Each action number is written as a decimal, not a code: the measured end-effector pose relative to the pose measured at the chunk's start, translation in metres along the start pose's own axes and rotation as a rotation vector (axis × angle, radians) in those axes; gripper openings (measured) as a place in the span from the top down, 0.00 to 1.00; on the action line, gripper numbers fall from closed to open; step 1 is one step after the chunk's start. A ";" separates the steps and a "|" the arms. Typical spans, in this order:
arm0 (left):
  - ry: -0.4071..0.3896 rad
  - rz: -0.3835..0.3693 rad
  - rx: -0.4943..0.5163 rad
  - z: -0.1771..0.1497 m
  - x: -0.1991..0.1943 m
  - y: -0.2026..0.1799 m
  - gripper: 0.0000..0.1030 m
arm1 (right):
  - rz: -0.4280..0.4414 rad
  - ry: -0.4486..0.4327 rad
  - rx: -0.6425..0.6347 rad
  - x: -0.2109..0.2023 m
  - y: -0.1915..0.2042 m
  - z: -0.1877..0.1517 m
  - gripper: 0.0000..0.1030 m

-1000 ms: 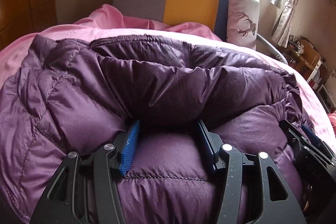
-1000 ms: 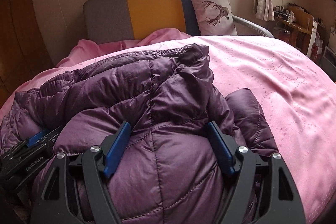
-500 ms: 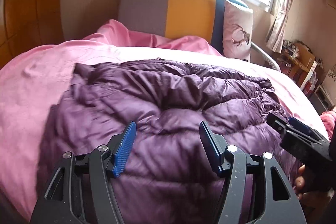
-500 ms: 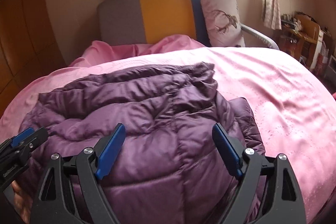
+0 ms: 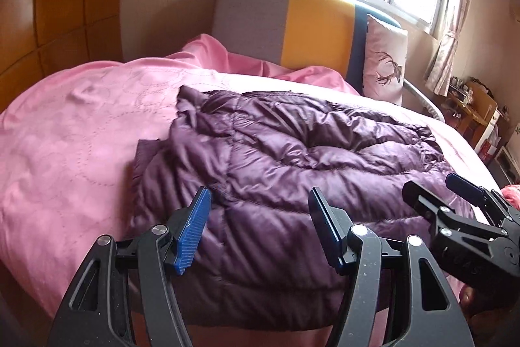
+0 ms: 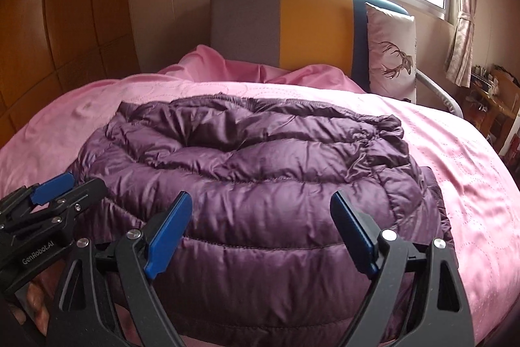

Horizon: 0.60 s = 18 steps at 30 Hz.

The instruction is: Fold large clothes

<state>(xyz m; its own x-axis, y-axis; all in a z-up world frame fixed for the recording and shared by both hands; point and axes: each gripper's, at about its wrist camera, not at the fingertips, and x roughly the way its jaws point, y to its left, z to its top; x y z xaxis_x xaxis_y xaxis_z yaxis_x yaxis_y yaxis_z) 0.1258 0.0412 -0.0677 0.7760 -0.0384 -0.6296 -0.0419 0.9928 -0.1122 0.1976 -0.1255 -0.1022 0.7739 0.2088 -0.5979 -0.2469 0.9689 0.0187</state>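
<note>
Bedroom scene: a bed [image 6: 471, 171] under a pink quilted cover, a grey-and-yellow headboard [image 6: 292, 28] at the far end, a deer-print pillow [image 6: 391, 51] leaning on it, and the window behind.

Our purple down jacket [image 6: 260, 184] sits folded into a puffy bundle on the near half of the bed, closer to the foot edge than the headboard. Its long axis runs side to side across the bed, parallel to the foot edge, with the quilted channels following that line. We can't tell which end is collar and which is hem from here.

Handling guess: it's light, very soft, springy with trapped air, and the shiny shell looks slippery, so it'll probably puff back up after pressing. We'd pinch at a stitched seam or a folded edge near the two near corners of the bundle, not on the fat baffles.

Left gripper [image 5: 256, 230] and right gripper [image 6: 260, 233] both hang just above the near edge of the jacket, jaws spread wide, nothing between them.
</note>
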 end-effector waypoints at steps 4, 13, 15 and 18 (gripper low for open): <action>0.031 0.001 -0.021 -0.005 0.006 0.010 0.40 | -0.027 0.046 -0.031 0.015 0.007 -0.009 0.16; 0.090 0.010 -0.009 -0.021 0.028 0.012 0.39 | -0.045 0.110 -0.028 0.044 0.001 -0.024 0.15; 0.086 0.020 -0.003 -0.020 0.024 0.010 0.39 | -0.014 0.113 -0.010 0.039 -0.005 -0.021 0.13; 0.076 0.030 -0.007 -0.017 0.018 0.008 0.38 | 0.027 0.100 0.038 0.022 -0.020 -0.016 0.10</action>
<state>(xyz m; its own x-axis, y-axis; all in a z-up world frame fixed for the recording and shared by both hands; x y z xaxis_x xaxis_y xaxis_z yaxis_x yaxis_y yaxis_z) 0.1284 0.0470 -0.0930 0.7241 -0.0177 -0.6894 -0.0685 0.9929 -0.0974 0.2105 -0.1423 -0.1286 0.7045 0.2222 -0.6740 -0.2430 0.9678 0.0650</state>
